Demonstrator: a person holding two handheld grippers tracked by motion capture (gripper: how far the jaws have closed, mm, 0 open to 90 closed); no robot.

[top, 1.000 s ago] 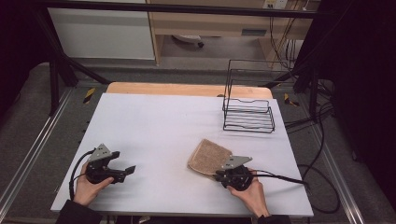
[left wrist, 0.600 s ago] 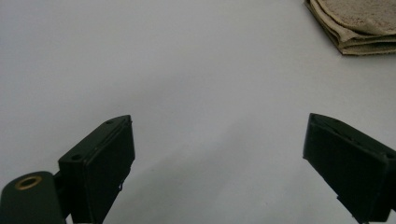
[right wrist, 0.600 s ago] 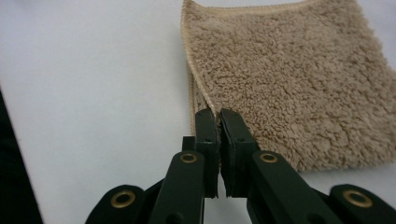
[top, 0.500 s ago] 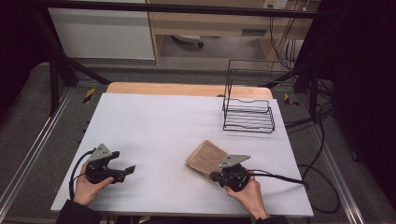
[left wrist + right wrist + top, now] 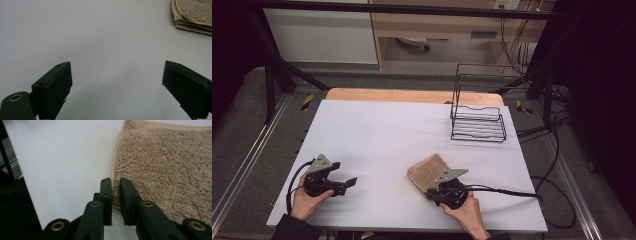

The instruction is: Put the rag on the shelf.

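We see the folded tan towel (image 5: 428,171) lying on the white table (image 5: 387,135), near its front edge and right of centre, and in the right gripper view its hemmed edge (image 5: 115,170) runs between the jaws of the right gripper (image 5: 115,192). Those jaws have just been opening a little, yet they stand close together with the towel's edge pinched between the pads, so we read the grip as holding. The towel bears no label or writing that we can read. Its near corner is covered by the right gripper (image 5: 447,187) in the high view, and the left gripper view cuts the towel (image 5: 192,15) off at the frame's top right. The left gripper (image 5: 117,82) rests with jaws wide apart over bare table, well apart from the towel. A black wire rack (image 5: 478,120) stands at the far right.
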